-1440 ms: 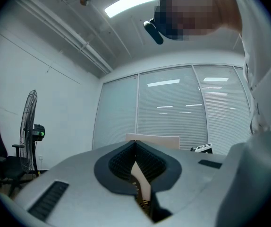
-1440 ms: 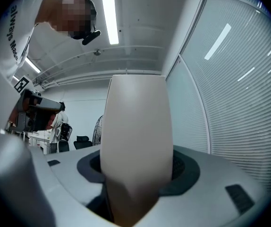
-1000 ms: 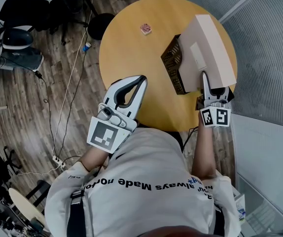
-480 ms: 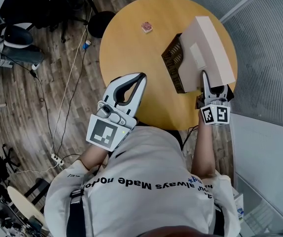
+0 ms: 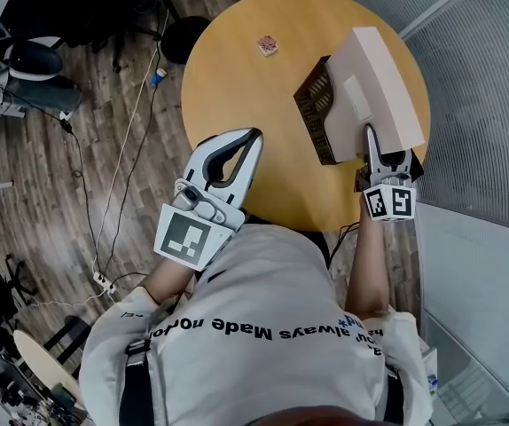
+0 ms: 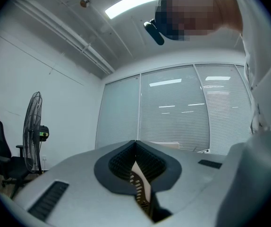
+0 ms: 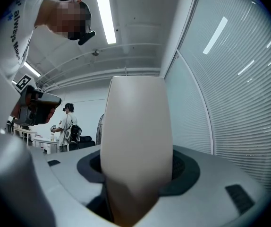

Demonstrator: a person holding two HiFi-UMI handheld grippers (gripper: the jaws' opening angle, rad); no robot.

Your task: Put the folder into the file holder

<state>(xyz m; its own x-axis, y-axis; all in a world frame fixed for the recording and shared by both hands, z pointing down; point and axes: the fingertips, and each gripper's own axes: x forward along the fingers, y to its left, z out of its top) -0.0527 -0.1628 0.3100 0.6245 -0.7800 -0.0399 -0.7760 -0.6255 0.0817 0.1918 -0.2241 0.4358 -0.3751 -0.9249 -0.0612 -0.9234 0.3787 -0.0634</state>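
Observation:
A thick beige folder stands on edge above the right side of the round wooden table. My right gripper is shut on its near end; in the right gripper view the folder fills the space between the jaws. A dark mesh file holder sits right against the folder's left side, partly hidden by it. My left gripper hangs over the table's near edge, left of the holder. It is shut with its tips together and holds nothing. In the left gripper view the left gripper points level.
A small red-and-white item lies at the table's far side. Office chairs and cables cover the wooden floor on the left. A glass wall with blinds runs close along the right. A standing fan and a distant person show.

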